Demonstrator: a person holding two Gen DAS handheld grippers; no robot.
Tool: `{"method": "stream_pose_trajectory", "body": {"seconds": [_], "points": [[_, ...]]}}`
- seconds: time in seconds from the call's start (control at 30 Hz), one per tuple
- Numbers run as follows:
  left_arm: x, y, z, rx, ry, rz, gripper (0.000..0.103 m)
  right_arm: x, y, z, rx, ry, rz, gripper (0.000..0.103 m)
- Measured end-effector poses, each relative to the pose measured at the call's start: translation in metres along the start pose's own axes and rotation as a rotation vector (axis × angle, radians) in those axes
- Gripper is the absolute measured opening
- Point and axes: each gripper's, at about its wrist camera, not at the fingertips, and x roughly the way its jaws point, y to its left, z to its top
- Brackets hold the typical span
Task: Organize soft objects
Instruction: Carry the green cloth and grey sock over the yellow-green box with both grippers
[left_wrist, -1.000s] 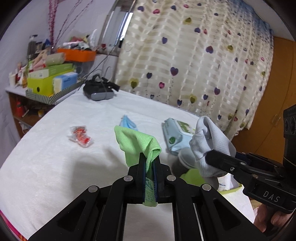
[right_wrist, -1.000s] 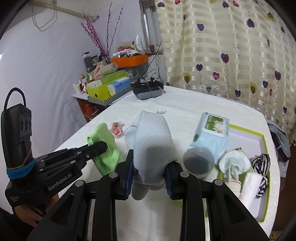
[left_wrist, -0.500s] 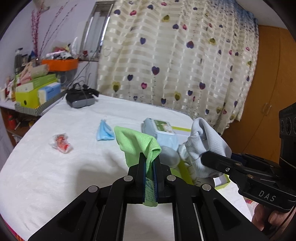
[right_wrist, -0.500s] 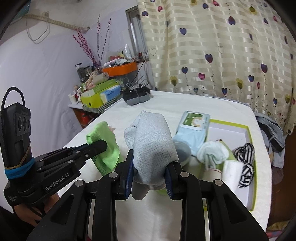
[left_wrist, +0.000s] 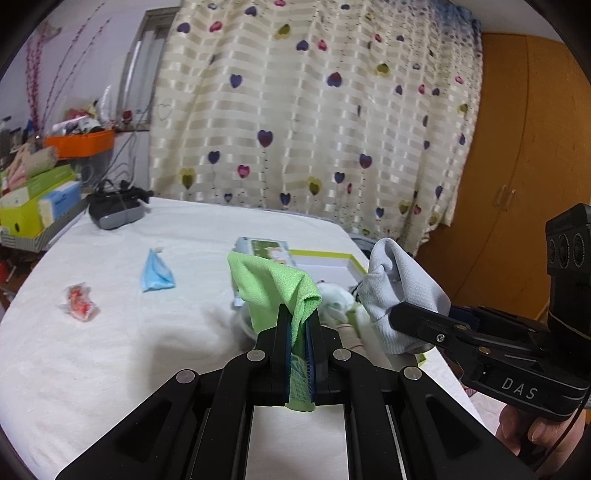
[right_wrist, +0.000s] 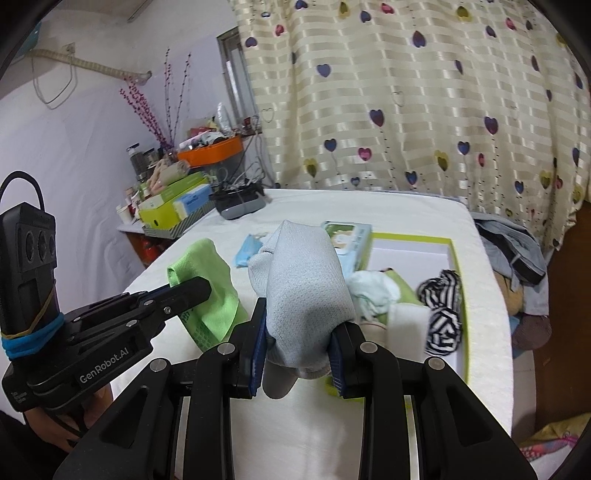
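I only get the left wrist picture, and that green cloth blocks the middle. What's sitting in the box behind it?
Observer: The right wrist view shows the green-rimmed tray holding a black-and-white striped bundle, a white roll and a pale crumpled cloth.
Operator: Is the tray full?
Observer: No, its far part is bare white.
Operator: How is the other tool gripping that grey thing?
Observer: The right gripper has both fingers squeezed against the grey sock, which bulges above them.
Operator: Anything beyond the table's right edge?
Observer: Yes, a heap of grey clothing lies there.
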Motion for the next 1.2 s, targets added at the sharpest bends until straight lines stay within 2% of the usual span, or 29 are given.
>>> {"method": "stream_pose_trajectory", "body": {"seconds": [0.67, 1.2], "points": [[0.029, -0.052, 0.0, 0.06, 0.045, -0.114, 0.006, -0.024, -0.067, -0.01, 0.123, -0.02, -0.1, 0.03], [0.091, -0.082, -0.02, 0.084, 0.19, -0.233, 0.006, 0.022, -0.126, -0.04, 0.22, 0.121, -0.125, 0.03]]}}
